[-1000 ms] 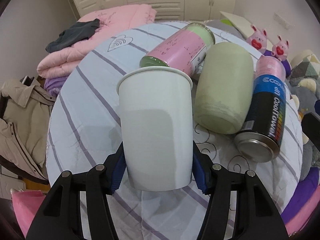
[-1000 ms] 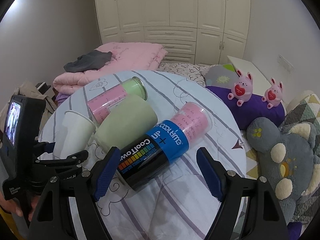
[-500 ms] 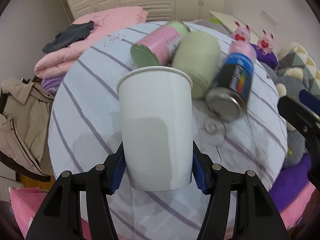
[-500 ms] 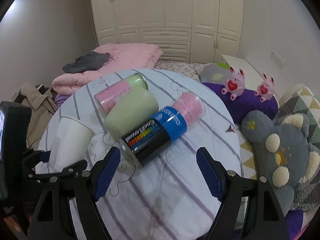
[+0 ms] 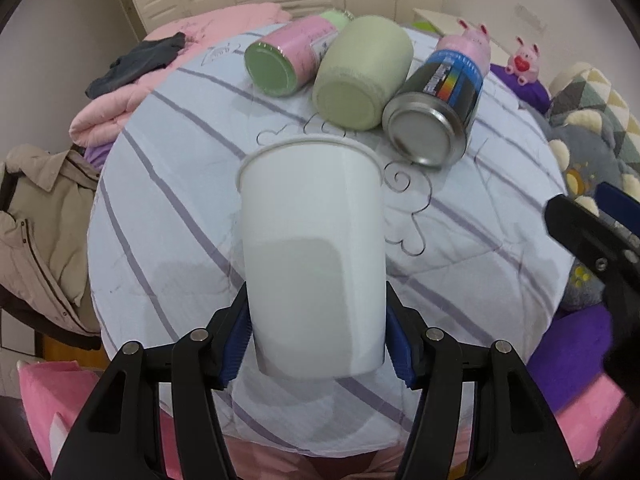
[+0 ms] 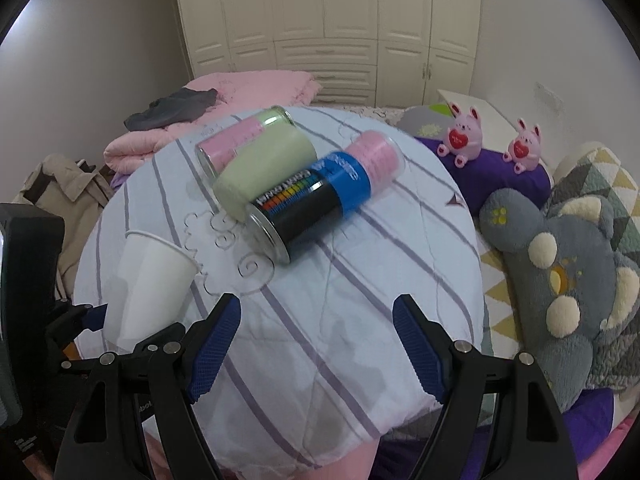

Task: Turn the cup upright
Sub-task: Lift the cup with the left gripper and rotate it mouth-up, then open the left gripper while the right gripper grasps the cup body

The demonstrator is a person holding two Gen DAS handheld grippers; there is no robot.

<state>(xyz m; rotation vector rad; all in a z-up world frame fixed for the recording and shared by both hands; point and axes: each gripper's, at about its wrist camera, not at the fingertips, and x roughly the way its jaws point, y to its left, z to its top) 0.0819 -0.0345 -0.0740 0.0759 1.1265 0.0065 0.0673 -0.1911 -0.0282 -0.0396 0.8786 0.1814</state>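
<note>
My left-wrist camera looks forward along its fingers, close behind the white cup (image 5: 314, 256), facing the striped round cushion (image 5: 180, 216) and the wardrobe beyond. My right-wrist camera sits higher and farther back from that cushion (image 6: 360, 280), facing the same wardrobe. Both views share the cushion, cup (image 6: 150, 284) and three canisters.

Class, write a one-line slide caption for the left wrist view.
Left gripper clamps a white paper cup above a striped quilt, three canisters lying beyond.
</note>
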